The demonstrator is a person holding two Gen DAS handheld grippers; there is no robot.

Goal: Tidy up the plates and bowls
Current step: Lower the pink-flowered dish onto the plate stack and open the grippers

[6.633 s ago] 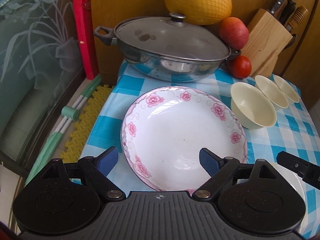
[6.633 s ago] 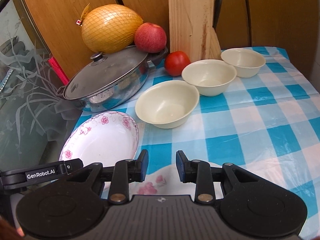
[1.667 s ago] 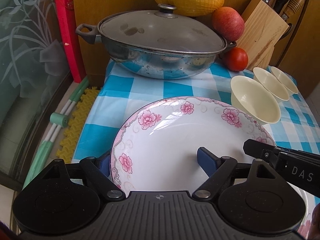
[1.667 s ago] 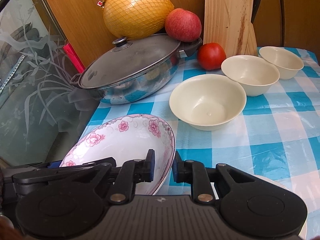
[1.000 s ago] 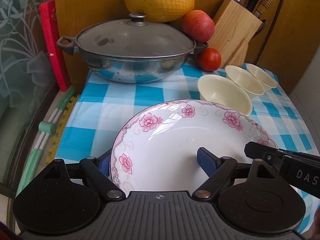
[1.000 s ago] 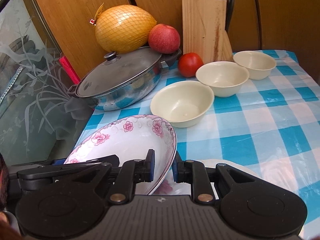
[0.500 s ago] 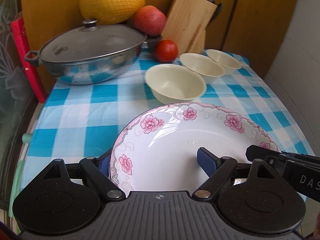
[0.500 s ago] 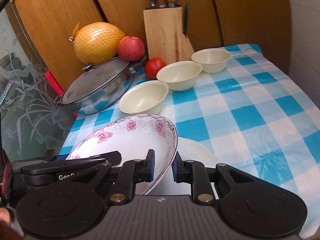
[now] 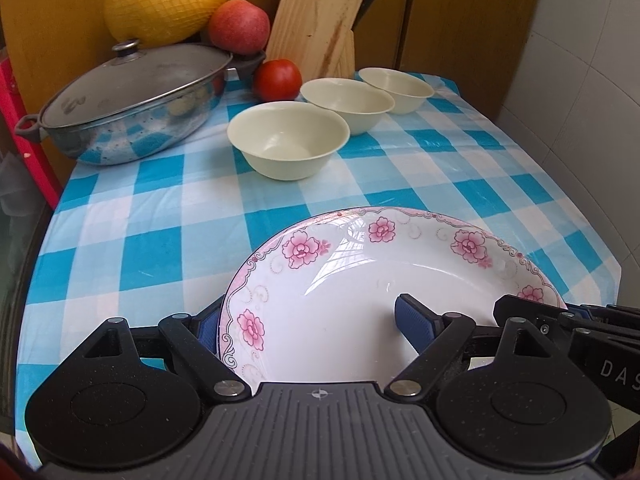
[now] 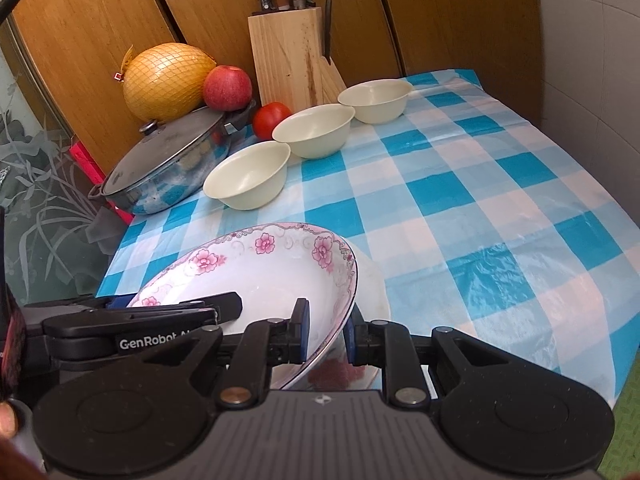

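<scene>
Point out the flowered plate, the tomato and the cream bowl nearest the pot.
flowered plate (image 9: 360, 280), left wrist view, white inner well.
tomato (image 9: 277, 79), left wrist view, red front.
nearest cream bowl (image 10: 248, 178), right wrist view, inside wall.

A home kitchen, no doubt about it. At the top of the frame, a wooden knife block stands against wood-panelled doors. To its left sits a lidded steel pan, with a netted pomelo and a red apple behind it and a tomato beside it. The table wears a blue-and-white checked cloth, cream bowls lined up on it. White wall tiles run down the right edge.
</scene>
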